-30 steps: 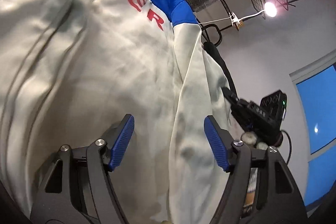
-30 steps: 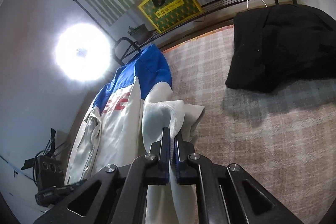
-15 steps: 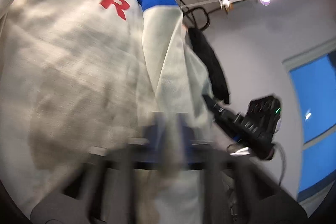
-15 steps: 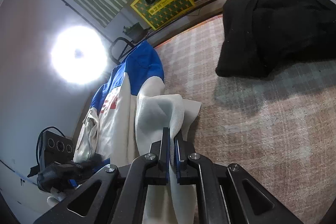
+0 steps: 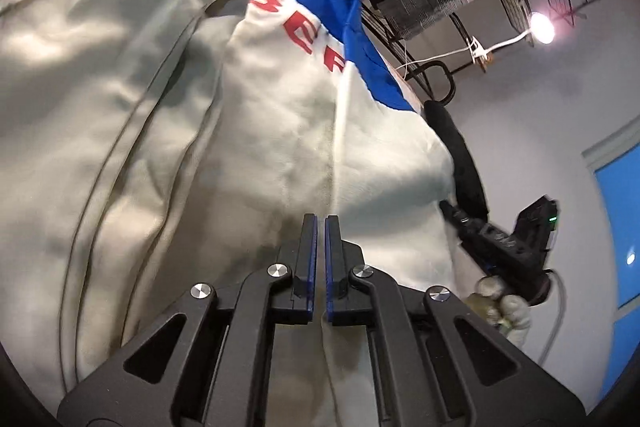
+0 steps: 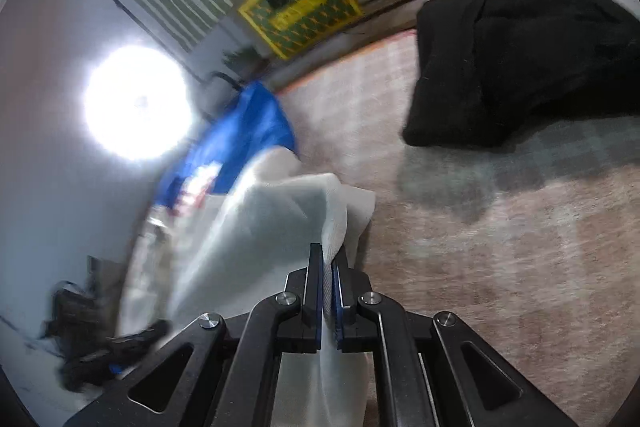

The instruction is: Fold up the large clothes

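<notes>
Left wrist view: the left claw (image 5: 320,255) has just closed, pinching a fold of the cream-and-blue sweatshirt (image 5: 280,131), red lettering (image 5: 308,35) visible only here. Right wrist view, blurred: the right claw (image 6: 327,279) is clamped on the sweatshirt's white fabric above a plaid carpet (image 6: 500,247); farther off lie a black garment (image 6: 520,63) and a yellow crate (image 6: 300,7)

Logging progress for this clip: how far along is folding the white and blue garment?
Early stage. Done: both tools have a grip. The left tool is shut on a fold of the white and blue garment; the right tool is shut on its white edge. In hand: the cloth is lifted between them above the checked surface. Left: no neat fold shows yet, and the black garment lies untouched.
</notes>
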